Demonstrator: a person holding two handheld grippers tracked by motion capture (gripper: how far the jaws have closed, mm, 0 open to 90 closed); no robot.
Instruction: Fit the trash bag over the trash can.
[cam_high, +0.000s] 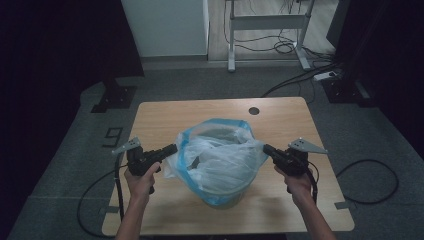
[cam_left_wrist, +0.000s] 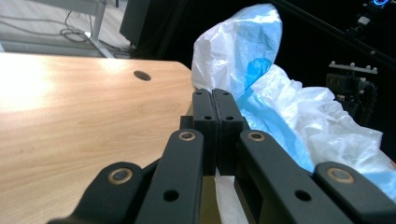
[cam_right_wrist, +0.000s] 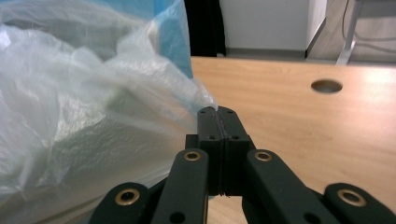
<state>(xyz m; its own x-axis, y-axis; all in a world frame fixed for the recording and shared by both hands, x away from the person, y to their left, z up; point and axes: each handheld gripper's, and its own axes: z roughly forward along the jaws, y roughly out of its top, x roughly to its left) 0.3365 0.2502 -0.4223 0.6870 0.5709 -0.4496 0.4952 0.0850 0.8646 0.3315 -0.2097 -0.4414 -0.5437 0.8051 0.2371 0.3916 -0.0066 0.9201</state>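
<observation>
L gripper (cam_high: 172, 148) and R gripper (cam_high: 266, 148) both clamped on bag (cam_high: 220, 160) film, opposite sides — prob. to spread liner over bin (cam_high: 223, 199) rim.

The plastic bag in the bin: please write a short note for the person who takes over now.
Left gripper: fingers shut on the plastic bag, at its left edge.
Right gripper: fingers shut on the bag's right edge.
The bag sits in a bin near the middle of the wooden table, its rim pulled out to both sides.
Done: both edges are gripped.
Left, probably: pull the bag's rim over the bin's rim or lift the bag out; unclear which.
</observation>
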